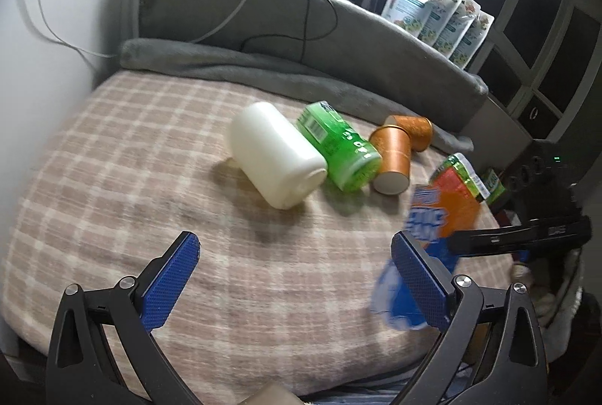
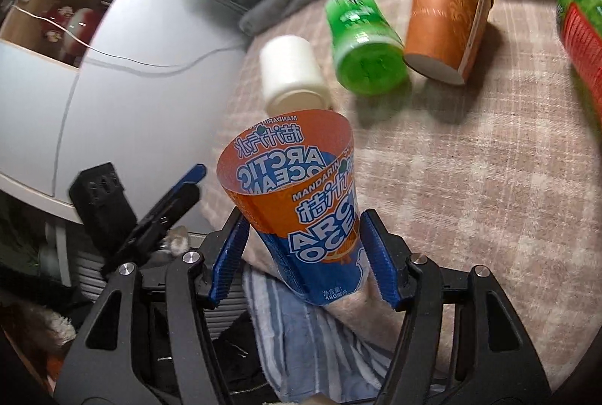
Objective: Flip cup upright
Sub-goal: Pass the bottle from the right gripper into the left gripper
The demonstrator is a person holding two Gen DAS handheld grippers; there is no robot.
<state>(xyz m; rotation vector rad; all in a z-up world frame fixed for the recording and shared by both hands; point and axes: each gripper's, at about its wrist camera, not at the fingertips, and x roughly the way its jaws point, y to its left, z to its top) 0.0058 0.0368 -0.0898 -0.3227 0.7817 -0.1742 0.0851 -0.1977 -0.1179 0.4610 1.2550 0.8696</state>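
The left tongs [image 1: 295, 271] hang spread wide with nothing between the blue pads, above the checked blanket [image 1: 113, 160] of a bed. Left to right beyond them lie a white bottle [image 1: 276, 155], a green can [image 1: 340, 145] and 2 copper paper cups [image 1: 391, 156] on their sides, all close together, the first 3 nearly touching.

Farther right, the right tongs [image 2: 301, 254] are clamped on the orange-and-blue Arctic Ocean cup [image 2: 301, 194], pads on either side of its lower body. The cup is off the blanket, near the bed's front edge, its open mouth pointing away from the camera toward the white bottle. How tilted it is cannot be told.

By my reading, the grasp and lift are done; left are the rest of the turn, setting the base down on the soft blanket, and letting go.

A grey headboard [image 1: 263, 14] with trailing cables backs the bed, pouches [image 1: 436, 10] line a ledge, and a bright lamp glares overhead.
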